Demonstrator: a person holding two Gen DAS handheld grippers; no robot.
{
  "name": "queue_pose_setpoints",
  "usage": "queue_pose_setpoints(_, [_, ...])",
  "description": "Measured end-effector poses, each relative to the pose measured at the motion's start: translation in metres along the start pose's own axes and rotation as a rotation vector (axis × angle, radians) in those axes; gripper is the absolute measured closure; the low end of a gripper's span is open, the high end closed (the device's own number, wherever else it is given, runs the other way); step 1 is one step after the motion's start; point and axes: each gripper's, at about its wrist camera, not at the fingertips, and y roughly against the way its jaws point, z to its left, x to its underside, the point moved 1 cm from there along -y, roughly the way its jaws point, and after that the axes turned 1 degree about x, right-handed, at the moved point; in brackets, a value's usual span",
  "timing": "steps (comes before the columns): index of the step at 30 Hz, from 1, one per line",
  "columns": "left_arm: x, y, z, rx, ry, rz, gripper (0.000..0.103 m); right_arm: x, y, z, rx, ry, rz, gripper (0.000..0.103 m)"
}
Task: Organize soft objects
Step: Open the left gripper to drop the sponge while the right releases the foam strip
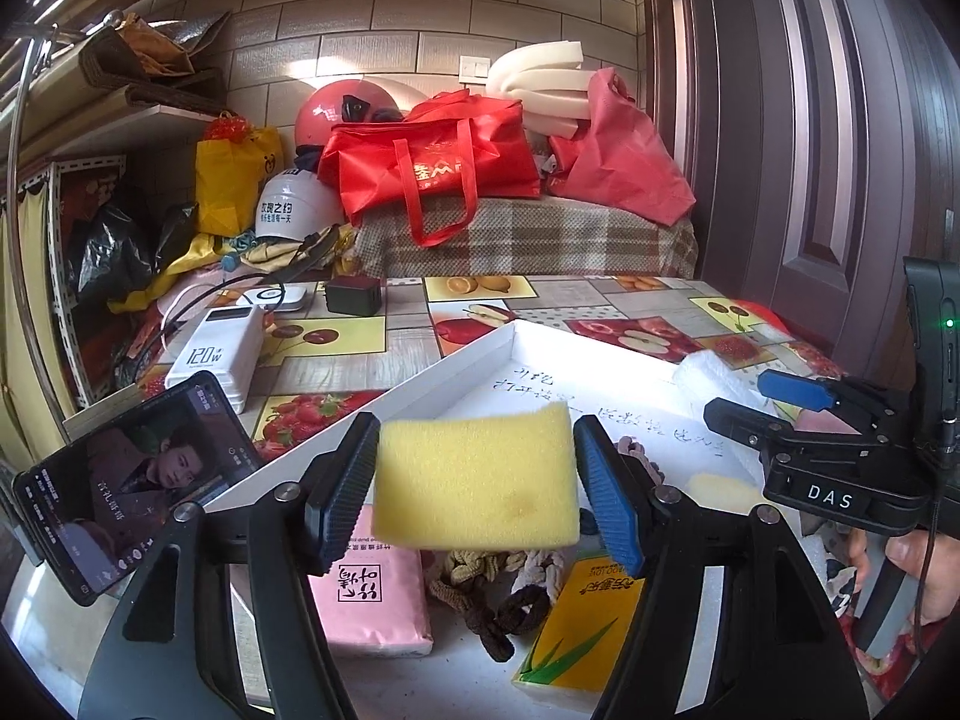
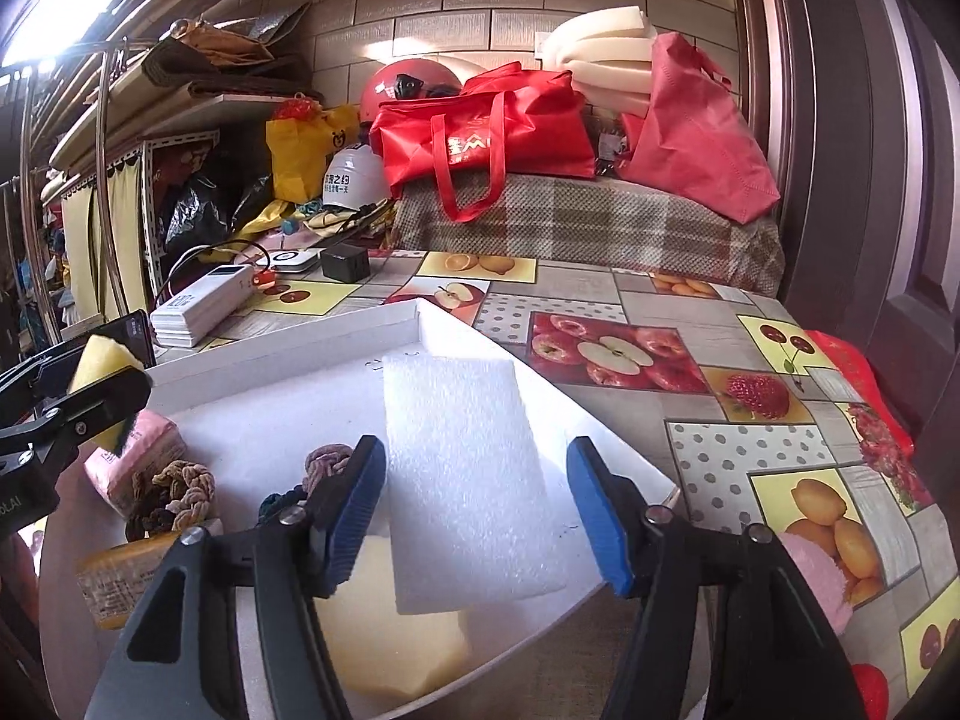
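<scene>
Left wrist view: left gripper clamped on yellow sponge, above white tray; pink pack half hidden.
Right wrist view: right gripper spread wide; white foam block between fingers, contact unclear.

Hidden or cut off, as we find it:

- Pink tissue pack: upper end covered behind our left jaw and the yellow sponge between the jaws.
- Braided cords: partly hidden below that sponge.
- Handwriting on the white tray: too distorted to read.
- Second yellow sponge: overlapped by the white foam block between the right jaws.
- Phone: outer corner cut by the lens rim, left of the jaws.
- Hand: mostly out of frame.
</scene>
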Motion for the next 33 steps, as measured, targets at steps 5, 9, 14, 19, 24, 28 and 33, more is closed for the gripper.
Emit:
queue_pose_setpoints(5, [0.001, 0.005, 0.000, -0.019, -0.002, -0.029, 0.000, 0.001, 0.004, 0.004, 0.014, 0.021, -0.015, 0.009])
queue_pose_setpoints(9, [0.001, 0.007, -0.001, -0.021, -0.010, -0.037, 0.000, 0.000, 0.007, 0.001, 0.012, 0.008, -0.035, 0.000])
queue_pose_setpoints(14, [0.000, 0.007, 0.000, -0.021, -0.007, -0.044, 0.000, 0.000, 0.007, -0.005, 0.020, -0.018, -0.039, 0.000])
queue_pose_setpoints(19, [0.000, 0.008, 0.001, -0.019, -0.001, -0.047, 0.000, 0.000, 0.012, -0.003, 0.026, -0.009, -0.068, 0.000])
queue_pose_setpoints(24, [-0.002, 0.013, 0.003, -0.018, 0.009, -0.064, 0.000, 0.001, 0.021, -0.006, 0.026, -0.030, -0.108, 0.000])
queue_pose_setpoints(28, [-0.002, 0.018, -0.001, -0.023, -0.009, -0.092, 0.000, 0.008, 0.033, -0.007, 0.012, -0.037, -0.101, 0.000])
queue_pose_setpoints(33, [-0.001, 0.022, -0.006, -0.021, -0.027, -0.106, 0.000, 0.027, 0.069, -0.002, -0.030, 0.010, -0.115, 0.000])
